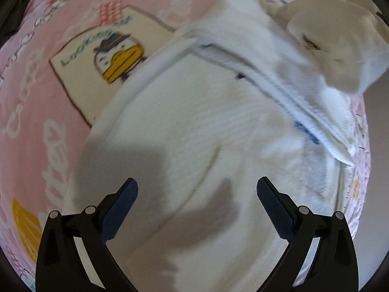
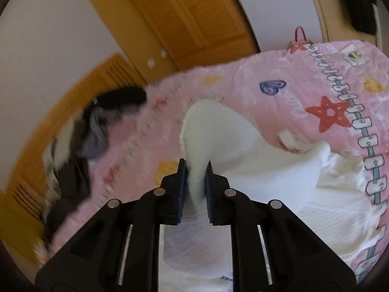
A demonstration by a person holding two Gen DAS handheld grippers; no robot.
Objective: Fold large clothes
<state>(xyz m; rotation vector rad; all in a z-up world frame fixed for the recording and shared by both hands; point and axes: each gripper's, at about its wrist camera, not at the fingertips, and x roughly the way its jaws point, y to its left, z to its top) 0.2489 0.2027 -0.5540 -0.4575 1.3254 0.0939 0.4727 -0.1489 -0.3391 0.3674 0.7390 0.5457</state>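
A large white textured garment [image 1: 194, 126] lies spread on a pink patterned bed cover [image 1: 29, 92]; a fold of it, with a beige part [image 1: 328, 48], rises at the upper right. My left gripper [image 1: 197, 187] hovers over the white cloth, pointing down, its jaws wide apart with nothing between them. In the right wrist view, my right gripper [image 2: 195, 170] is shut on a bunched edge of the white garment [image 2: 218, 131], which stands lifted above the bed cover [image 2: 279, 92]. The cloth fills the narrow gap between the blue pads.
A cartoon duck print [image 1: 119, 56] is on the cover left of the garment. Dark clothes [image 2: 80, 150] lie heaped at the bed's left edge. Behind the bed stand a wooden door [image 2: 194, 24] and white wall. A red-handled item [image 2: 300, 36] sits at the far edge.
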